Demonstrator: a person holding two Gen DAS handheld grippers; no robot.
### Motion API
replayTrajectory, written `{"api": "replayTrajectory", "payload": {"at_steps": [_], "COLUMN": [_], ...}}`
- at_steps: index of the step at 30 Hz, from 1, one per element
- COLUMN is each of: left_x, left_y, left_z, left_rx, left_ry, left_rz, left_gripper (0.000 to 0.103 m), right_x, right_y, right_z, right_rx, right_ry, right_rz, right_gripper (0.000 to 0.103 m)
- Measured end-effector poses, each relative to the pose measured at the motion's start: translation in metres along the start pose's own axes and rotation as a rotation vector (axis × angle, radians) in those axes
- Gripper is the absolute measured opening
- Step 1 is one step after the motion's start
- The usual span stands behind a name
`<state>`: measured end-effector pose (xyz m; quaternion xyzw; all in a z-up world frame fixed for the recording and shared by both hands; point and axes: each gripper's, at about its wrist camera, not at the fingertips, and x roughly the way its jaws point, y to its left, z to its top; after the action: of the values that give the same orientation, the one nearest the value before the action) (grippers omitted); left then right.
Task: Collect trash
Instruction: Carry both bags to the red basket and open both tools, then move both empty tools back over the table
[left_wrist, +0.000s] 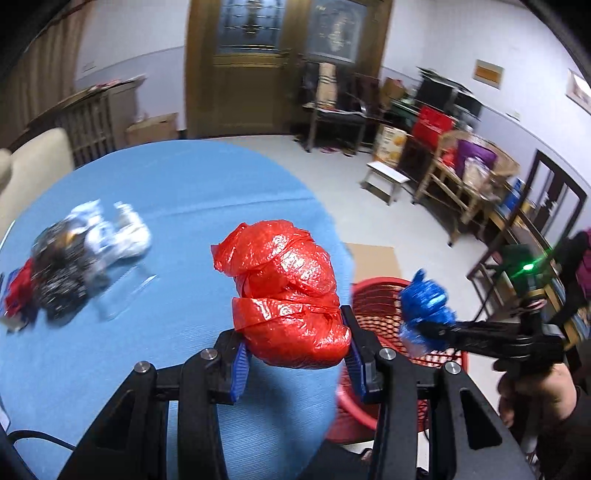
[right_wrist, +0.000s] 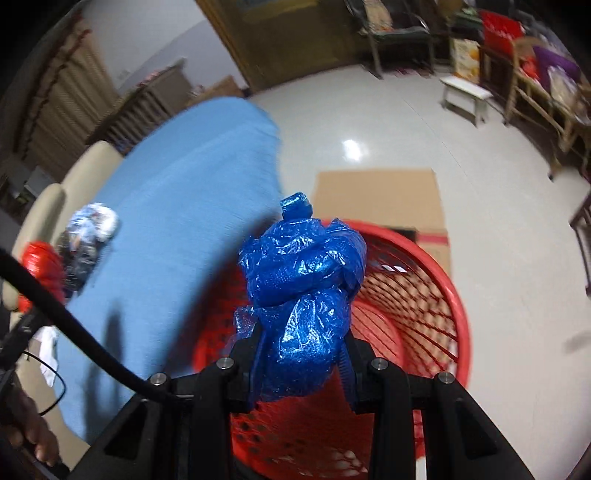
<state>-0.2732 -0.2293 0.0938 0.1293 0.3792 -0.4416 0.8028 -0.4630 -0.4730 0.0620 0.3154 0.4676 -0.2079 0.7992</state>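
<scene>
Gripping a knotted blue bag lengthwise, tail forward, right gripper over red basket

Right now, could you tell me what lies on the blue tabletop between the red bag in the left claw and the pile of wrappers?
Nothing: in the left wrist view the blue tabletop is bare between the red bag and the pile of wrappers.

Home living room: tall brown wooden double door with glass panels, glossy pale tiled floor, cream upholstered sofa, small white wooden stool, bamboo shelf rack crammed with bags and boxes, round bench under blue cloth.
</scene>
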Motion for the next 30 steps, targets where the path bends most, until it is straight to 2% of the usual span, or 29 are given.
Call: {"api": "replayTrajectory", "payload": {"at_steps": [2,3,4,5,8,19,21,23,30], "left_x": [0.006,0.010,0.012,0.015,0.023,0.049,0.053,0.059,0.048], "left_y": [-0.014,-0.019,-0.023,-0.027,-0.039,-0.079,-0.083,-0.087,-0.066], "left_z": [0.002,0.003,0.004,0.004,0.004,0.001,0.000,0.001,0.004], "left_rx": [0.028,0.040,0.048,0.056,0.084,0.171,0.182,0.183,0.122], "left_ry": [0.011,0.017,0.022,0.027,0.042,0.111,0.122,0.134,0.117], "left_rz": [-0.013,-0.019,-0.023,-0.028,-0.042,-0.085,-0.086,-0.080,-0.069], "left_gripper": [0.046,0.046,0.046,0.046,0.046,0.047,0.051,0.074,0.077], "right_x": [0.009,0.014,0.014,0.014,0.008,-0.058,-0.066,-0.072,-0.068], "right_y": [-0.008,-0.012,-0.016,-0.018,-0.025,-0.047,-0.048,-0.046,-0.037], "right_z": [-0.001,-0.004,-0.006,-0.006,-0.003,0.031,0.034,0.036,0.037], "right_rx": [0.008,0.018,0.025,0.030,0.049,0.166,0.175,0.178,0.164], "right_ry": [0.063,0.083,0.082,0.075,0.049,-0.184,-0.210,-0.226,-0.229], "right_rz": [-0.011,-0.019,-0.024,-0.030,-0.027,-0.031,-0.026,-0.018,-0.002], "right_gripper": [0.039,0.044,0.063,0.068,0.068,0.070,0.070,0.071,0.071]}}
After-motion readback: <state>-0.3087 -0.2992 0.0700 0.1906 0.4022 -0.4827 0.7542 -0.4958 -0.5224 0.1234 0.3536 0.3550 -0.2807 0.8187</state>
